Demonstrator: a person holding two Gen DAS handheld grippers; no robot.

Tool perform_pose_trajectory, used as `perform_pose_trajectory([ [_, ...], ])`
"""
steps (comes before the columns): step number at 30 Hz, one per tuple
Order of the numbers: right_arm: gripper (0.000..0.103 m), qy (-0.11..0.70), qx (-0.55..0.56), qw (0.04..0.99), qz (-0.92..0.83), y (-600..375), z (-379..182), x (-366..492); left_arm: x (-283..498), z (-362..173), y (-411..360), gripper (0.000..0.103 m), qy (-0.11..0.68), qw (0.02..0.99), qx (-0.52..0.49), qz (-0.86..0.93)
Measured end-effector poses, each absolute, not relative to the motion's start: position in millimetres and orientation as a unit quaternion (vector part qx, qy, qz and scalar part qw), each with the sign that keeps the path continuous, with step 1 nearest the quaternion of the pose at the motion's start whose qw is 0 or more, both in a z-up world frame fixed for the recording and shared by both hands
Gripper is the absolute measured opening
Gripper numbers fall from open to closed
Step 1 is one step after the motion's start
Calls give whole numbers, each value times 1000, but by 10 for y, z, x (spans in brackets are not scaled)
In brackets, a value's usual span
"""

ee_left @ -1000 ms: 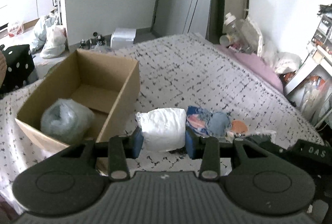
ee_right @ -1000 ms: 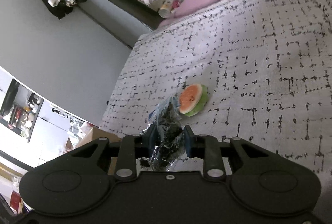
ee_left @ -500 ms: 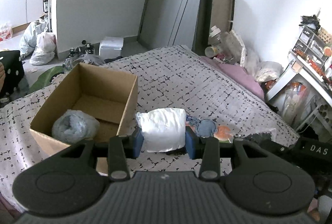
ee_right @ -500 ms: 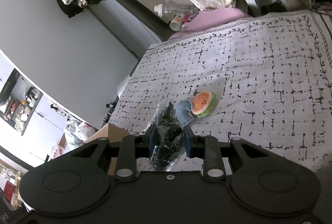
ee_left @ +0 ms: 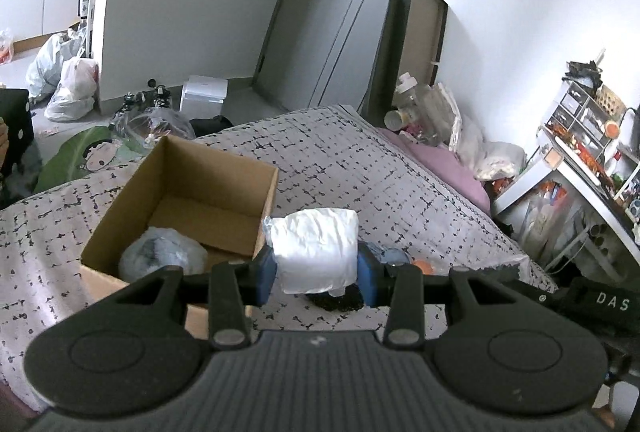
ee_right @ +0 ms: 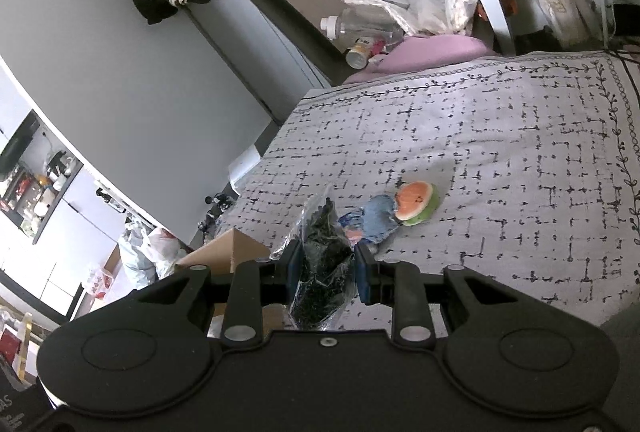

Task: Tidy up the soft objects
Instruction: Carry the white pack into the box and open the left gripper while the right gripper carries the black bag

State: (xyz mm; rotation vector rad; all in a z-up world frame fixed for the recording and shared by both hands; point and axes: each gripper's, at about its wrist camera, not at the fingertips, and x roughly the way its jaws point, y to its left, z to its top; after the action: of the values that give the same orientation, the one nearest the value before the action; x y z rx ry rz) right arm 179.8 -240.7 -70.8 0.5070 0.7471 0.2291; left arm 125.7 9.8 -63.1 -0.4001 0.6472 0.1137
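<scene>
- Left gripper (ee_left: pixel 316 274) was clamped on a white bagged bundle (ee_left: pixel 316 248), puffy and crinkled, held just beside the cardboard box (ee_left: pixel 264 199) near the bed's (ee_left: pixel 360 167) left edge.
- Right gripper (ee_right: pixel 323 270) pinched a clear bag of dark fibres (ee_right: pixel 322 264).
- Risk: slick film could slide from the pads, or either load could catch the box rim and tip it.
- A plush watermelon slice (ee_right: pixel 416 201) and a blue soft piece (ee_right: pixel 376 220) lay mid-bed.

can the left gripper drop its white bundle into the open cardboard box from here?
Probably yes. The left gripper is shut on the white plastic-wrapped bundle, beside the open cardboard box. The box has no lid, and only a clear-wrapped grey bundle sits in its near corner.
</scene>
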Motion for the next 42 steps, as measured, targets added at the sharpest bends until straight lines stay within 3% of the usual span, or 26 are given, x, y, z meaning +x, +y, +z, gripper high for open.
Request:
perform_pose_trajectory([
  [38, 28, 373, 208, 892, 149, -1172, -617, 2108, 1462, -1174, 1056, 41, 366, 877, -297, 93],
  [42, 28, 379, 206, 888, 159, -1047, -645, 2143, 1450, -1211, 1177, 52, 372, 862, -331, 93],
])
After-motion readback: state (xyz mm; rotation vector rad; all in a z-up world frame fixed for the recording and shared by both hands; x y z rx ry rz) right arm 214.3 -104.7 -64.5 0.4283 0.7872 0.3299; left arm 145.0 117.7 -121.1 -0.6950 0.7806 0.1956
